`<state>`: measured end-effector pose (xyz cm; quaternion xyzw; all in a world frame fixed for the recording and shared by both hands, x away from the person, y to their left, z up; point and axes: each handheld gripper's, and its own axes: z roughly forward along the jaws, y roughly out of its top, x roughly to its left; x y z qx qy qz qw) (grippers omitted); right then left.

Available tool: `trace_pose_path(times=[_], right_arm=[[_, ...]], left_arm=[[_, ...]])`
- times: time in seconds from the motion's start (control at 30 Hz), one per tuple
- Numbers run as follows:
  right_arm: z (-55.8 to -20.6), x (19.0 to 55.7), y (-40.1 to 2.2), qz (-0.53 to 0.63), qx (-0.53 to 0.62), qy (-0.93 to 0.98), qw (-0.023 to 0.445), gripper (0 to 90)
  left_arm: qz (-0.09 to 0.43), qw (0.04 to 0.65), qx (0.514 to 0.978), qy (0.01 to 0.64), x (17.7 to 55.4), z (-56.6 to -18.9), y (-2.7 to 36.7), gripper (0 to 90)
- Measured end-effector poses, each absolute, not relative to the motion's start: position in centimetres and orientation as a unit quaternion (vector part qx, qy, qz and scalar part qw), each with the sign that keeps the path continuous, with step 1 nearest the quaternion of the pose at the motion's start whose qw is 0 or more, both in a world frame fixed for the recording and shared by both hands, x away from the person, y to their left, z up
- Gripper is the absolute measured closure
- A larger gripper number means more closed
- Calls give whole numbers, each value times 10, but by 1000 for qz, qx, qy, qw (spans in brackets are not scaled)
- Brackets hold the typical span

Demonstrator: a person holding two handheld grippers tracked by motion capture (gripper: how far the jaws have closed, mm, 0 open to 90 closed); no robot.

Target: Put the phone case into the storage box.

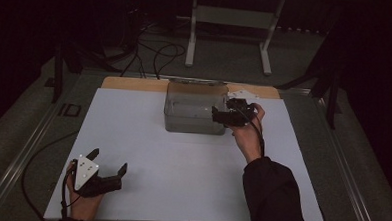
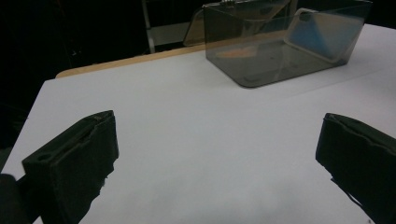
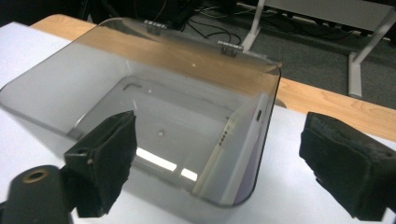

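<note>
I kept the left gripper (image 1: 106,174) parked near the desk's (image 1: 181,165) front left corner, jaws spread wide and empty — out of the way, since the work was at the far edge. There the smoky clear plastic box (image 1: 194,113) sat, a phone (image 3: 243,149) propped upright against its right inner wall. My right gripper (image 1: 223,114) hung at the box's right rim, jaws released with nothing between them — the phone stood by itself.

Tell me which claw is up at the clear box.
The right claw, jaws open at the clear box's right end. The left claw sits near the table's front edge.
</note>
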<state>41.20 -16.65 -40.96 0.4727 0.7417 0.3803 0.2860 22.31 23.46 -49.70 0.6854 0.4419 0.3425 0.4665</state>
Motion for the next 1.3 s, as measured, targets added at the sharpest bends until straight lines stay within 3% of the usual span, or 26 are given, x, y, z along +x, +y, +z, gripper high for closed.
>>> trace_pose_path(times=[0.57,0.9,1.3], right_arm=[[-430,359,-206,414,453,735,287,96],[-425,321,-216,420,422,743,305,96],[-461,268,-250,457,410,719,327,97]], left_arm=[[335,468,688,442,226,-493,236,1],[340,473,681,444,229,-485,243,2],[335,474,688,436,228,-485,242,1]])
